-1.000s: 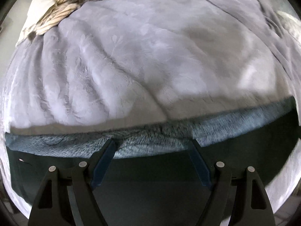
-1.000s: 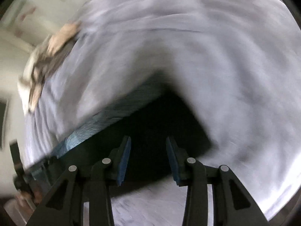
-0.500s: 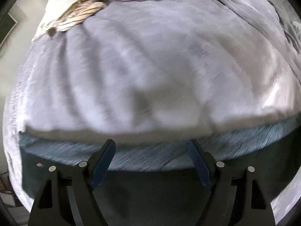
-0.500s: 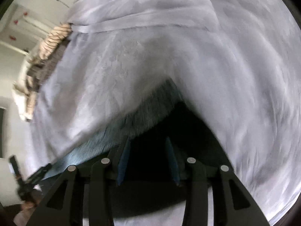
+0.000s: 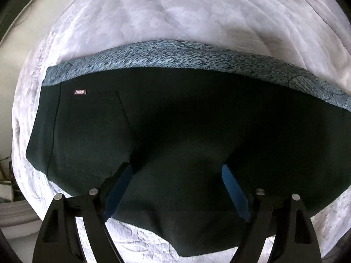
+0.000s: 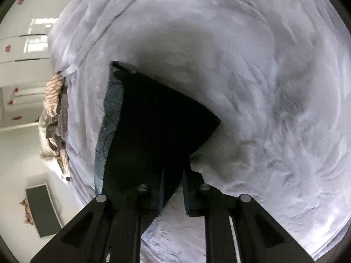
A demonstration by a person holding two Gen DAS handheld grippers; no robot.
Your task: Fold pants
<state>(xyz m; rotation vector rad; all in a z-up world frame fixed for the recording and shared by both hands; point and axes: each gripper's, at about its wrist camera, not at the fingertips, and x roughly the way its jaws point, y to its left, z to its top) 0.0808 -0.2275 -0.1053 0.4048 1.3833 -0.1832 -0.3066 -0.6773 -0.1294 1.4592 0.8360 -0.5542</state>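
Dark green soft cloth pants point(image 5: 175, 131) lie flat on the pale fuzzy bedspread point(image 5: 197, 11), right under our spread left tongs point(image 5: 177, 175). Our right tongs point(image 6: 173, 175) have just been closing and pinch one corner, long blue-grey band running sideways ahead.

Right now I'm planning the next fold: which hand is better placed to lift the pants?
Right: its tongs have just closed on the pants edge; the left tongs stand open.

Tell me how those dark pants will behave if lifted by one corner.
The dark pants would likely droop, since the cloth lies flat and follows the bedspread. They look light and thin at the edge in the right gripper. The textured waistband probably stays a bit firmer.
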